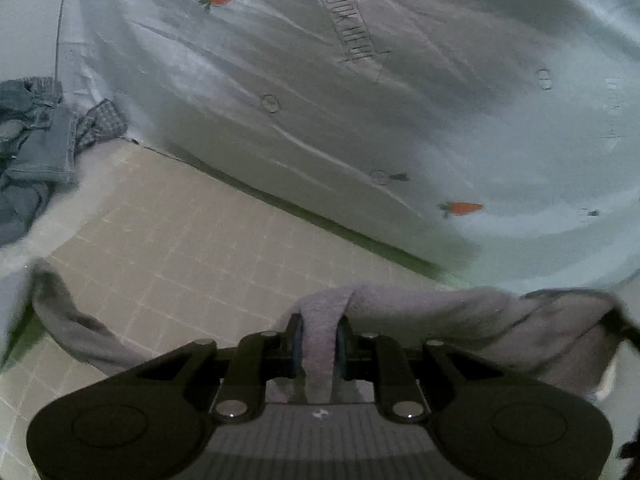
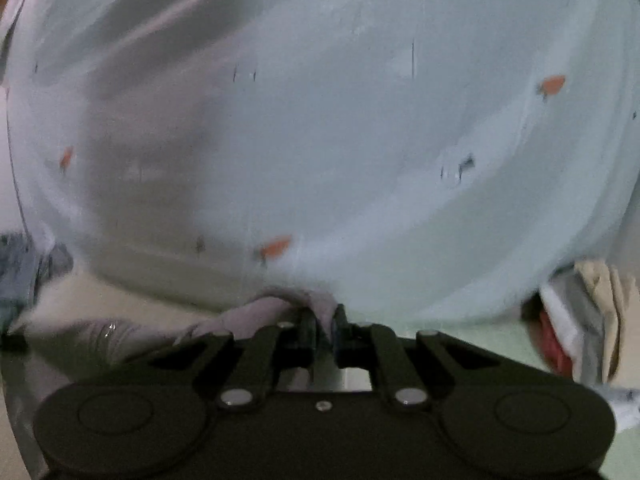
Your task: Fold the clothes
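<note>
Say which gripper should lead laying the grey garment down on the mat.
Left, probably. The left gripper pinches the grey garment directly above bare mat. The right gripper grips it facing the carrot-print sheet.

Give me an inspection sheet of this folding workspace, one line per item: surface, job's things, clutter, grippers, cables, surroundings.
Surface: pale sheet with carrot print spread over a bed; the right wrist view of it is blurred.
Job's things: grey garment lifted and stretched between both grippers.
Clutter: heap of denim and checked clothes at the left edge; mixed pile of fabric at the right.
Grippers: left gripper shut on the grey garment; right gripper shut on the same garment.
Cables: a thin dark line runs down the upper left; whether it is a cable cannot be told.
Surroundings: tiled floor beside the bed.
</note>
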Motion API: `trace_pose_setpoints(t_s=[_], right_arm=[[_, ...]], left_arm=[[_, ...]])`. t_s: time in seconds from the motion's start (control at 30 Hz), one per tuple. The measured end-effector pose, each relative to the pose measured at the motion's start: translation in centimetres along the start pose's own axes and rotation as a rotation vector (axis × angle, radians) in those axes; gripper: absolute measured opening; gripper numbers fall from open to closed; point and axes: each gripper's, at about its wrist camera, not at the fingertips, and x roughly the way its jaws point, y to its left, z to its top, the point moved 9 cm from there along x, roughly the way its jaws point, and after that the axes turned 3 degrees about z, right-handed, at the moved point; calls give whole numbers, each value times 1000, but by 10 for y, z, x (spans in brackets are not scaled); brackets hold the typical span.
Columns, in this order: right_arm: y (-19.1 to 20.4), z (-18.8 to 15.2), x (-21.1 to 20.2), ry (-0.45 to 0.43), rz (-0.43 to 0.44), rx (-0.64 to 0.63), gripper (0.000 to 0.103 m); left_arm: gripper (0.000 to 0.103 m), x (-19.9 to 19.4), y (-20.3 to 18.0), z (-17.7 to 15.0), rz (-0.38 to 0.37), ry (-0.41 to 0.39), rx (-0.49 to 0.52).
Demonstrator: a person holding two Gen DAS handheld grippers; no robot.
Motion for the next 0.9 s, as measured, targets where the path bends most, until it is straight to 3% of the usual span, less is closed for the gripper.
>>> trace_pose_setpoints(t_s=[0.03, 0.07, 0.13, 0.17, 0.2, 0.27, 0.43, 0.6, 0.63, 0.7, 0.73, 0.77, 0.83, 0.9], right_arm=[[0, -9, 15, 25, -51, -43, 13], [0, -18, 30, 49, -101, -86, 32], [0, -48, 58, 169, -174, -119, 45], [0, -64, 66, 226, -184, -101, 47], [1, -79, 66, 255, -151, -40, 52], [2, -111, 61, 312, -81, 104, 74], [3, -190, 58, 498, -75, 277, 76], [11, -214, 70, 552, -22, 366, 77], [13, -216, 75, 557, -18, 364, 76], [15, -218, 78, 557, 18, 338, 53], [12, -222, 70, 562, 48, 314, 20], [7, -226, 62, 571, 65, 276, 3], [-4, -218, 57, 543, 71, 205, 2], [-29, -200, 51, 478, 4, 159, 2]], left_arm=[[20, 15, 8, -6, 35, 36, -12], [21, 33, 18, -13, 73, 85, -27], [24, 49, 33, -25, 129, 152, -74], [25, 47, 38, -30, 135, 158, -86], [34, 43, 41, -33, 137, 160, -94], [52, 36, 46, -45, 140, 168, -81], [61, 35, 55, -76, 166, 269, -99], [69, 32, 55, -88, 183, 293, -99], [69, 30, 54, -89, 186, 290, -97], [70, 27, 54, -92, 193, 283, -95], [70, 25, 53, -94, 195, 283, -96], [70, 24, 53, -96, 197, 286, -97], [70, 21, 52, -101, 204, 290, -89], [70, 18, 52, -105, 215, 291, -77]])
